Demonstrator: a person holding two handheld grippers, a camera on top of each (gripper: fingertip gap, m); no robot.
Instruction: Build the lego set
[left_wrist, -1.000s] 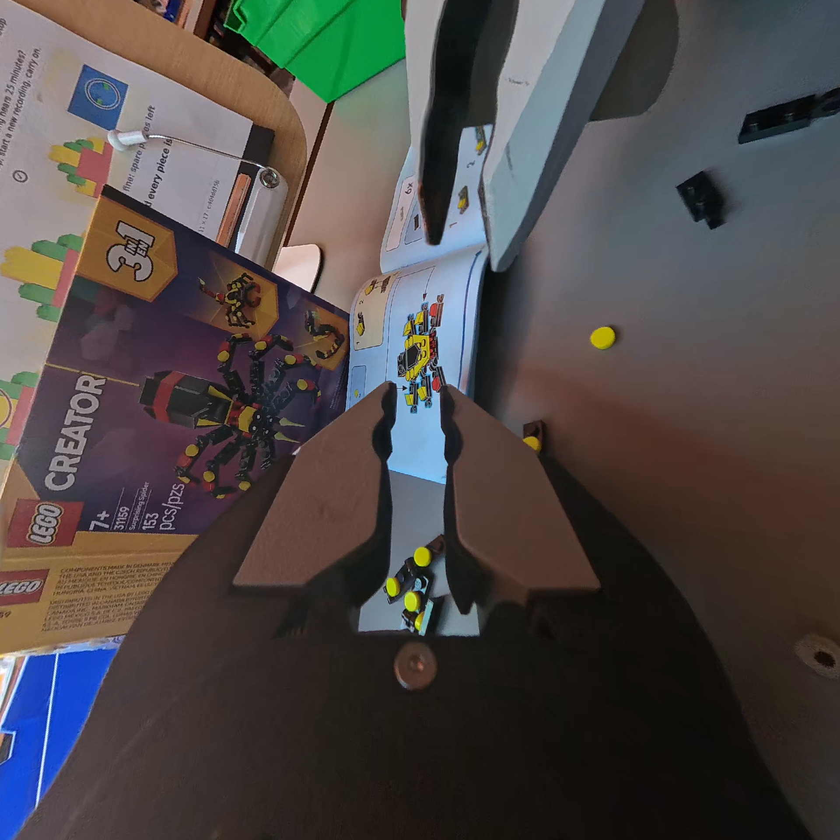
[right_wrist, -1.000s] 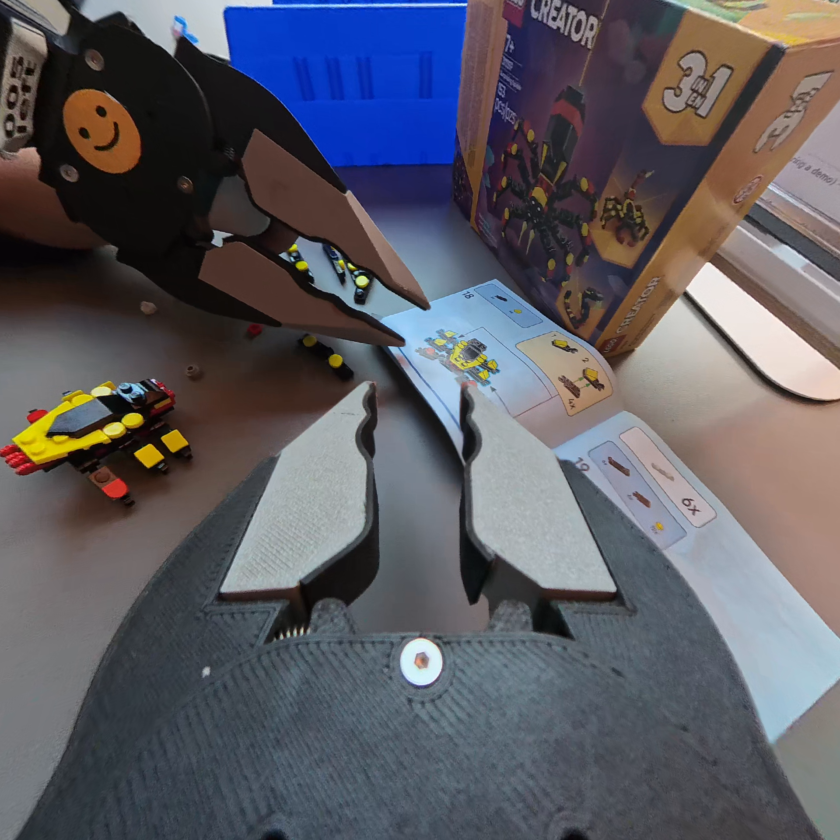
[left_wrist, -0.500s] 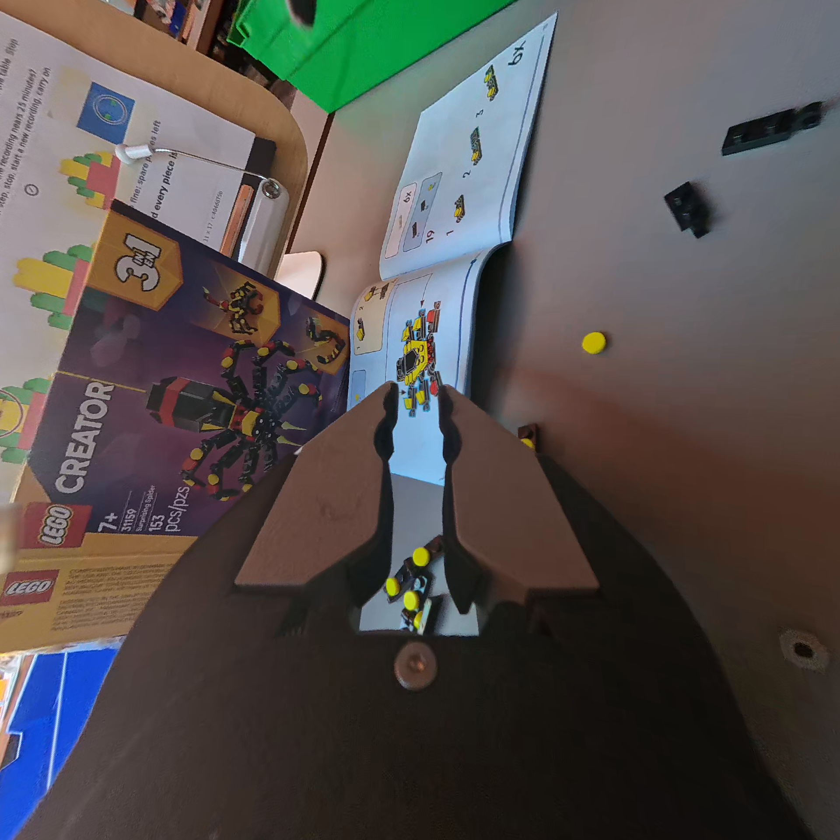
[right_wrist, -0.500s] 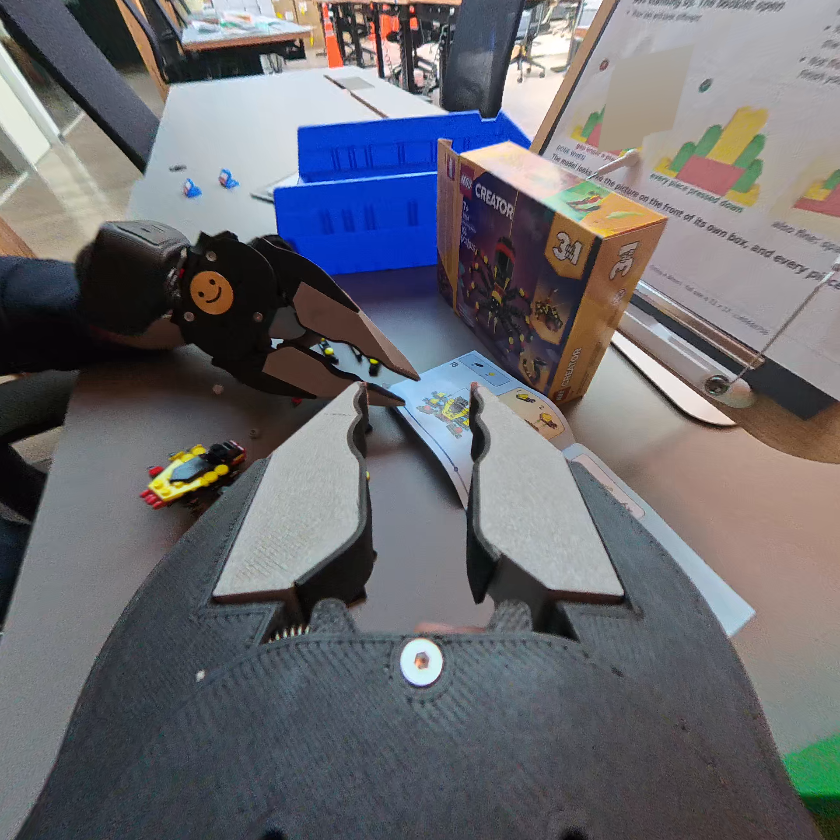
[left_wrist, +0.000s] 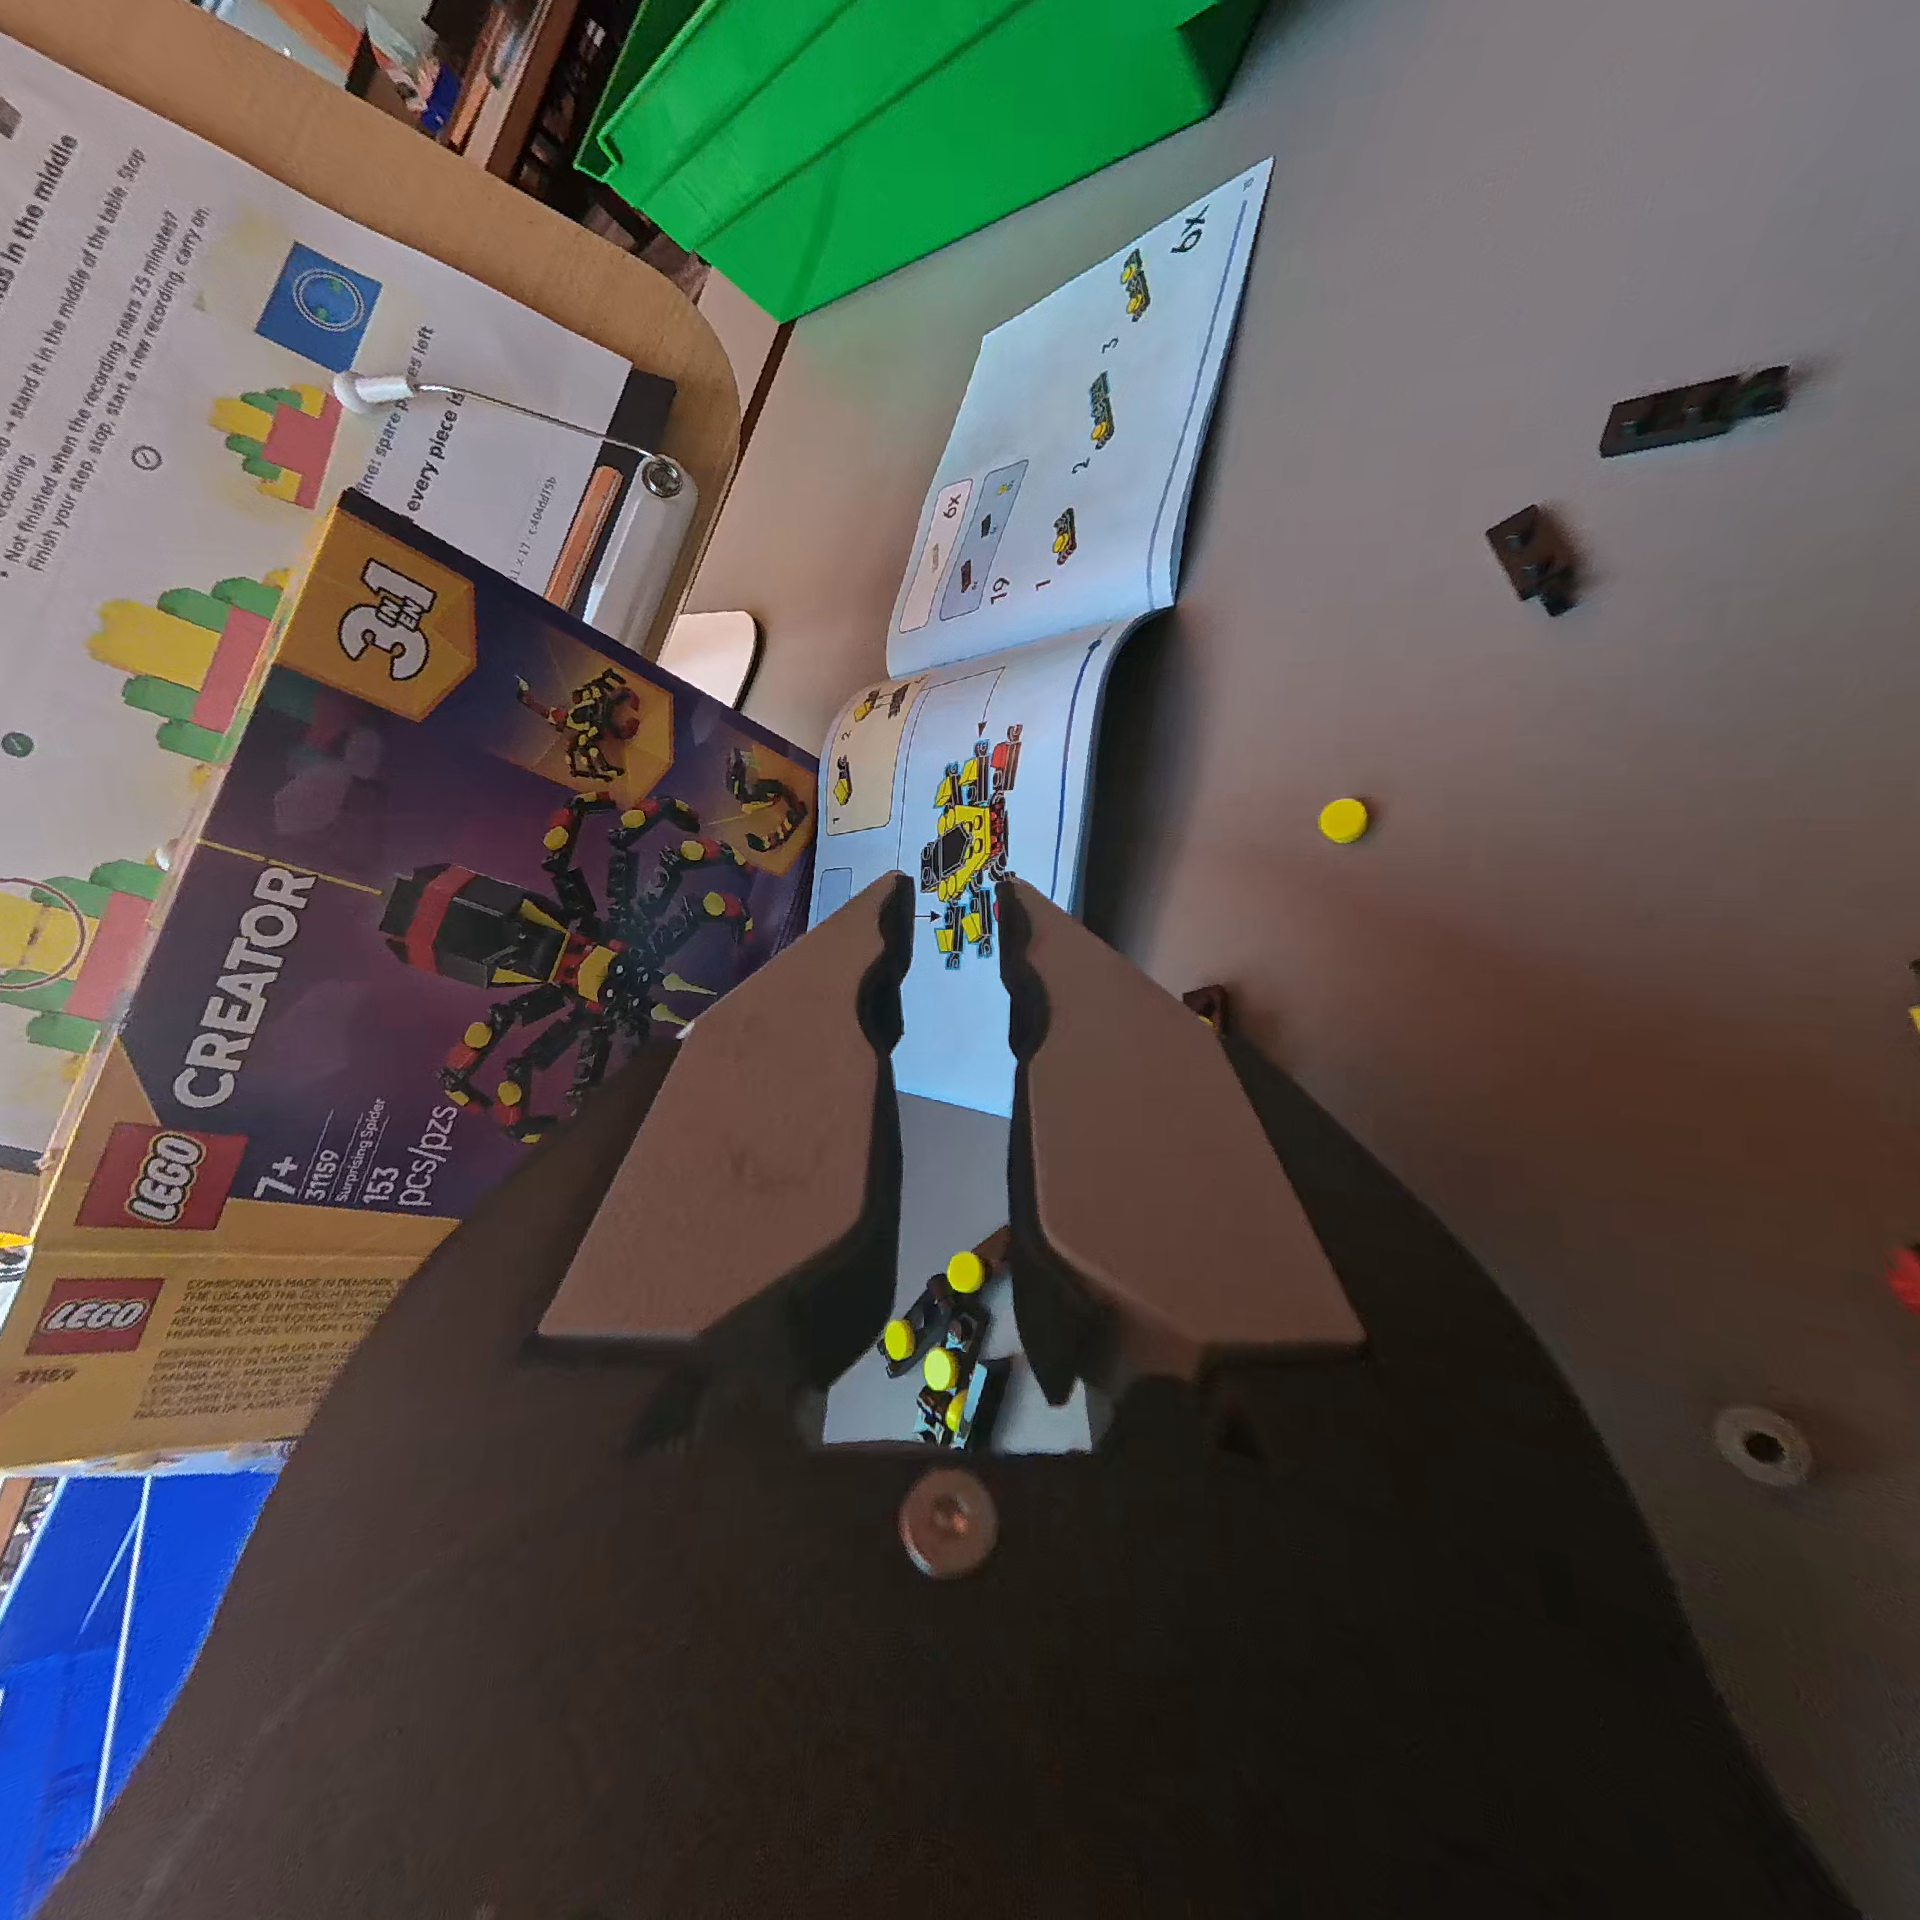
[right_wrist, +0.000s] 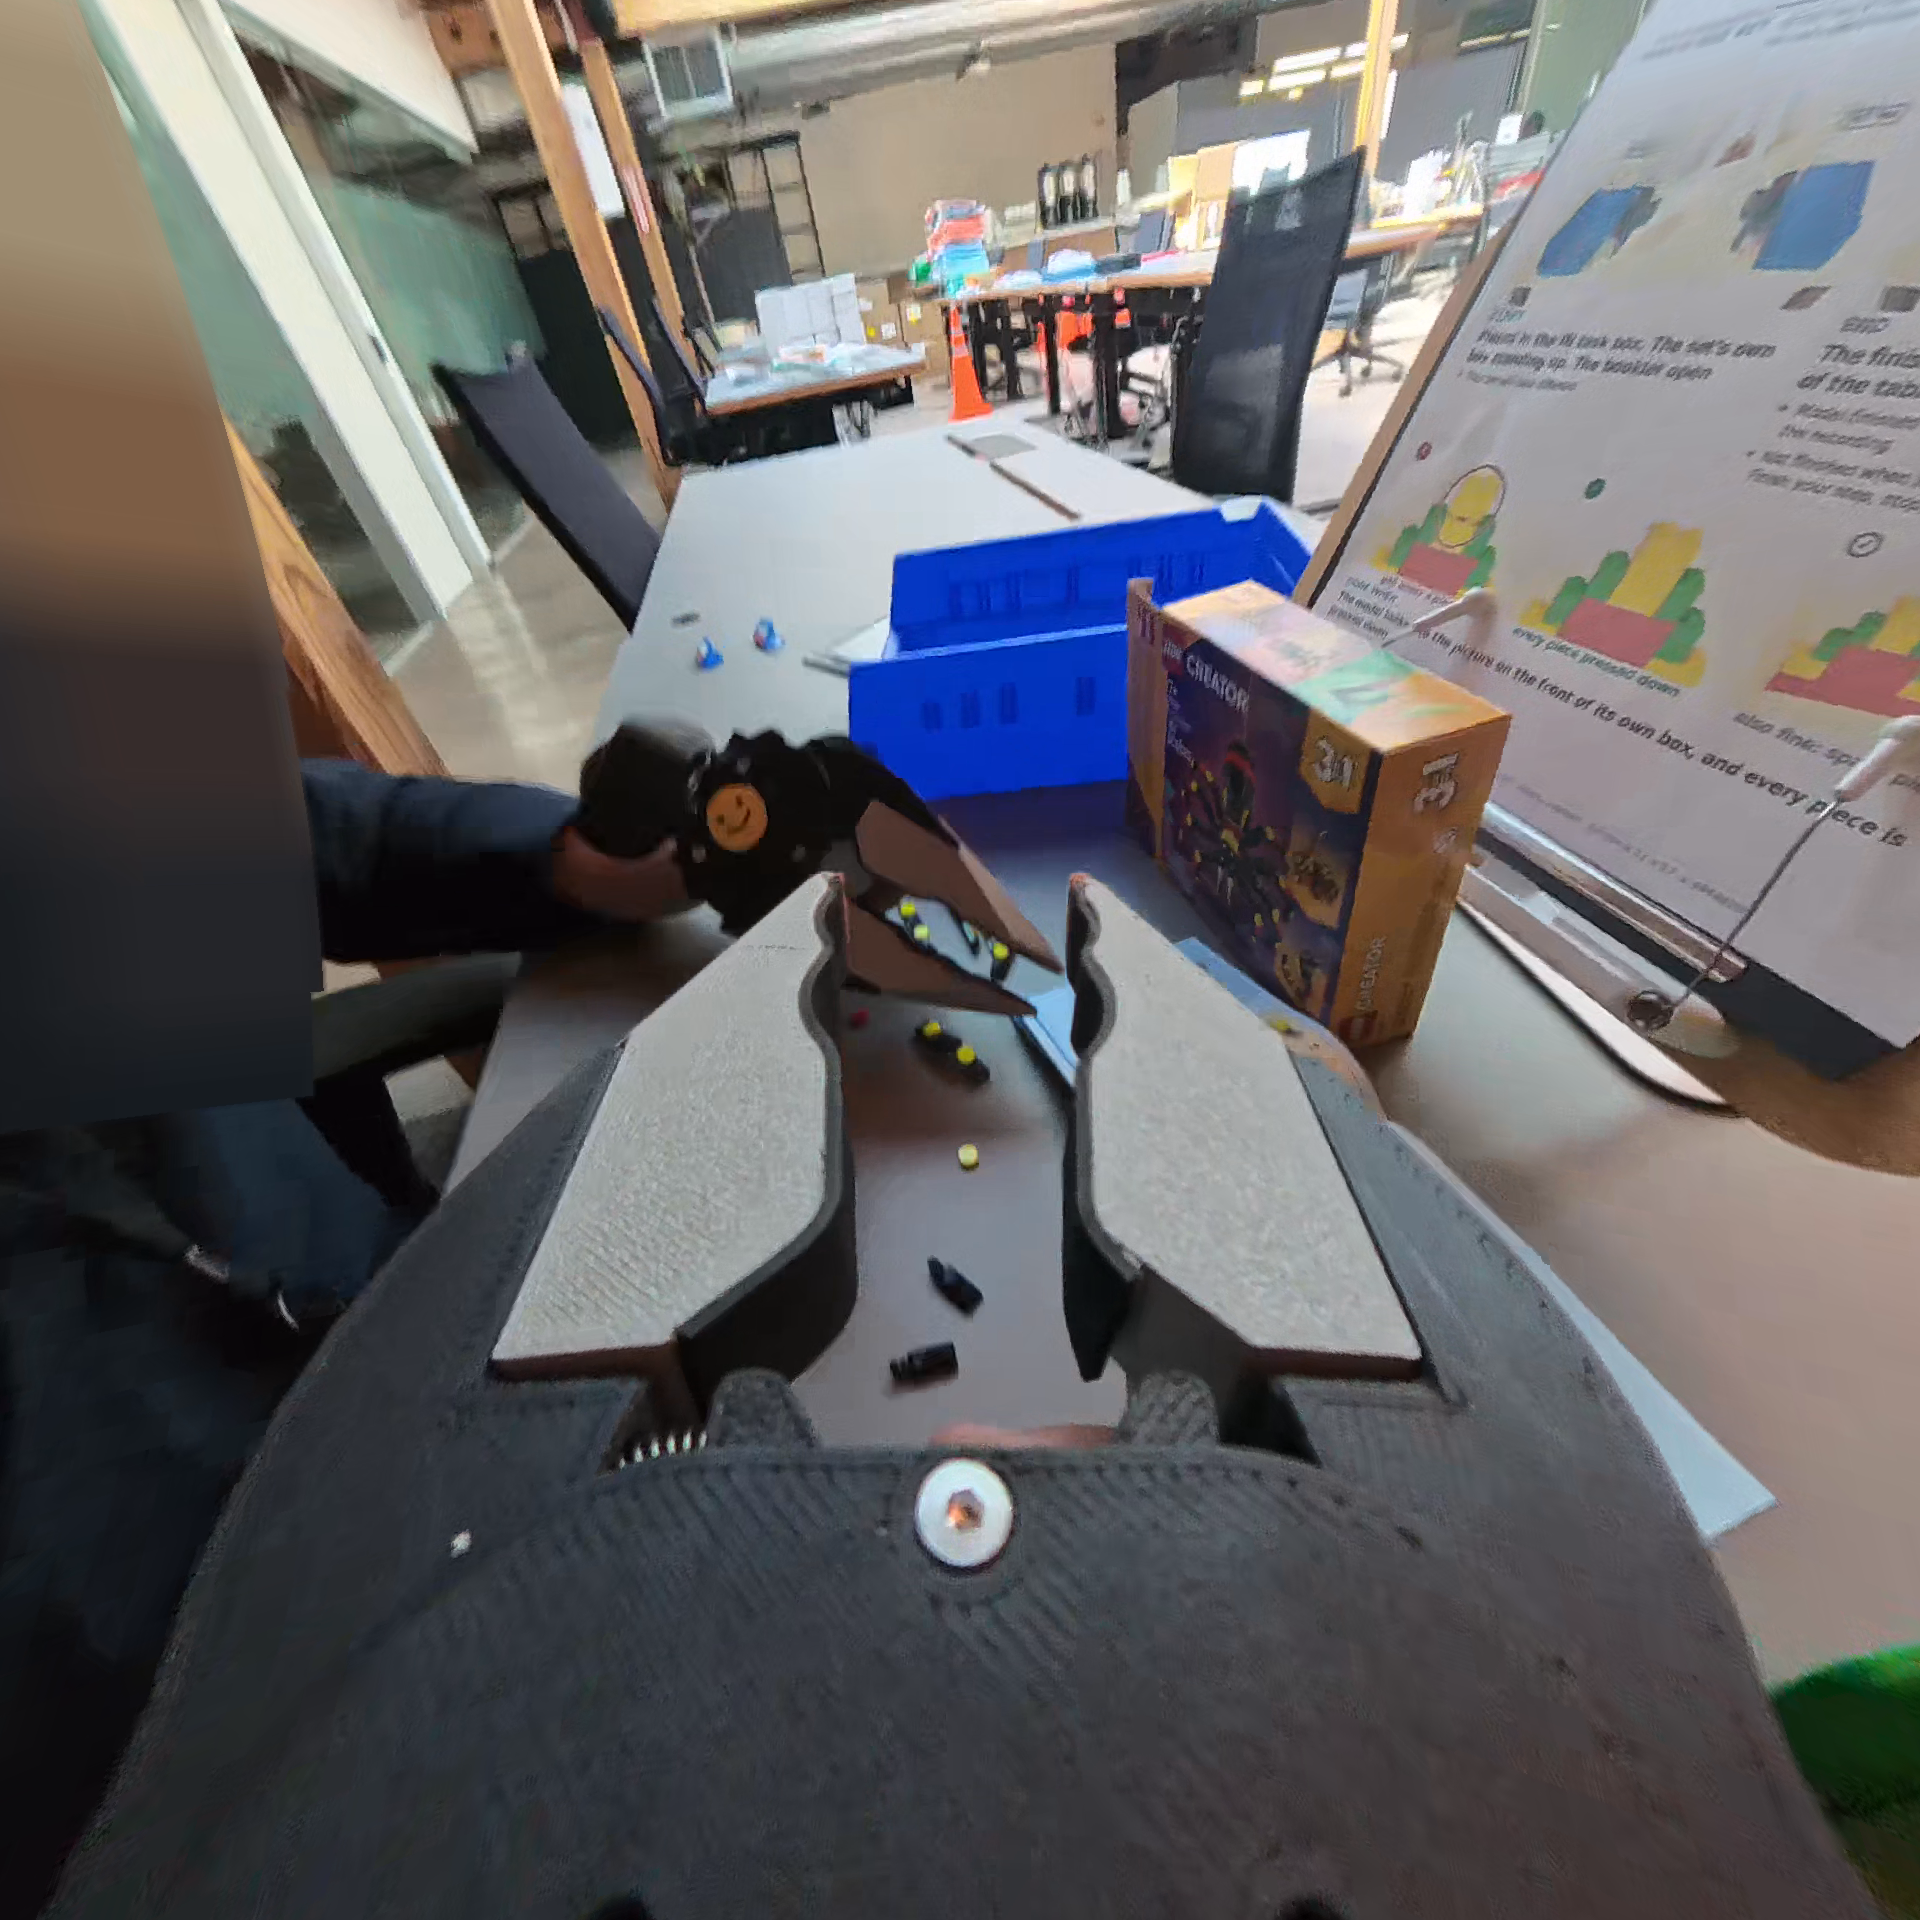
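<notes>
Nearby, the left gripper (left_wrist: 951, 904) is hovering low with its jaws slightly apart, gripping nothing, over small black-and-yellow leg pieces (left_wrist: 940, 1340) lying on the table (left_wrist: 1558, 1039). The right gripper (right_wrist: 951, 914) is hanging wider open and empty. Beyond, the open instruction booklet (left_wrist: 1081, 468) is lying beside the set's box (left_wrist: 436, 935).

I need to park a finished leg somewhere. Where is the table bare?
Bare table lies right of the open booklet, between the yellow stud and the screw hole. Crowded: small legs beneath the left tongs.
</notes>
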